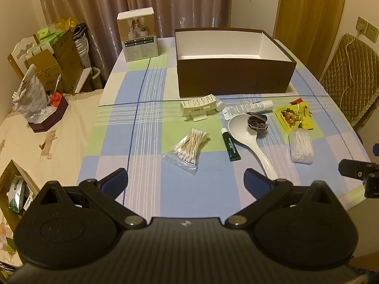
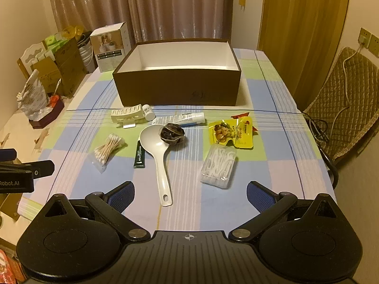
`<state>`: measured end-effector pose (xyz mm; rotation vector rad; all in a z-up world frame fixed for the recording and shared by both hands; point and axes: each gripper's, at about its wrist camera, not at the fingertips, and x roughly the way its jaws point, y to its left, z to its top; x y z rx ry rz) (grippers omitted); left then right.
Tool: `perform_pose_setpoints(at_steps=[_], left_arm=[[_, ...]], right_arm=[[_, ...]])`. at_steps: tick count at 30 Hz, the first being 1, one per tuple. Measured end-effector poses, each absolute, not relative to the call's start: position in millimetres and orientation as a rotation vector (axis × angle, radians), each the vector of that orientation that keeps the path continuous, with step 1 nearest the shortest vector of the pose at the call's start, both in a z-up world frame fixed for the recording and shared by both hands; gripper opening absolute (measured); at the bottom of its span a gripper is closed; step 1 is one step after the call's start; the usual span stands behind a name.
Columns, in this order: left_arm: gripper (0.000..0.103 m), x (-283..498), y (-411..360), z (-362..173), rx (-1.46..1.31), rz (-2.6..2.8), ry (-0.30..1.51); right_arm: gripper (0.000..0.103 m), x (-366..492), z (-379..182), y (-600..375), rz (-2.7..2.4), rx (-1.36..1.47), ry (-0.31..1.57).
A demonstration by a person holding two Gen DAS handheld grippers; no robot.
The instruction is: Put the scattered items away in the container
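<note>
Beige curtains hang behind a counter (image 2: 272, 172) covered by a checked blue, green and white cloth. No hand or sleeve is shown, so the holding pose cannot be told; the print on the small packets cannot be read. The left hand-held gripper (image 1: 186, 181) is held above the near edge, its blue-padded fingers wide apart and empty. The right hand-held gripper (image 2: 190, 195) is likewise spread and empty, just before the handle of a white plastic ladle (image 2: 157, 152). A dark round packet (image 2: 172, 133) rests on the ladle's bowl. A clear bag of wooden cotton swabs (image 1: 189, 145) and a dark green tube (image 1: 232, 148) lie to the left, a clear case of white floss picks (image 2: 219, 164) and a yellow snack pouch (image 2: 232, 131) to the right. Farther back stands the brown open cardboard box with white lining (image 2: 177, 90), empty.
</note>
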<state>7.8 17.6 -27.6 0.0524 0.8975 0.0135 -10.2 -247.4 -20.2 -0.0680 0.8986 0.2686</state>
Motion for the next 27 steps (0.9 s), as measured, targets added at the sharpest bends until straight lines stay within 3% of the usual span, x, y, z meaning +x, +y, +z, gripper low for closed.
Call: perform_pose_setpoints(at_steps=[27], left_arm=[[0.102,49,26,-55,0.036,0.016,0.937]], right_arm=[[0.103,53,-62,-277,0.205,0.042,0.967]])
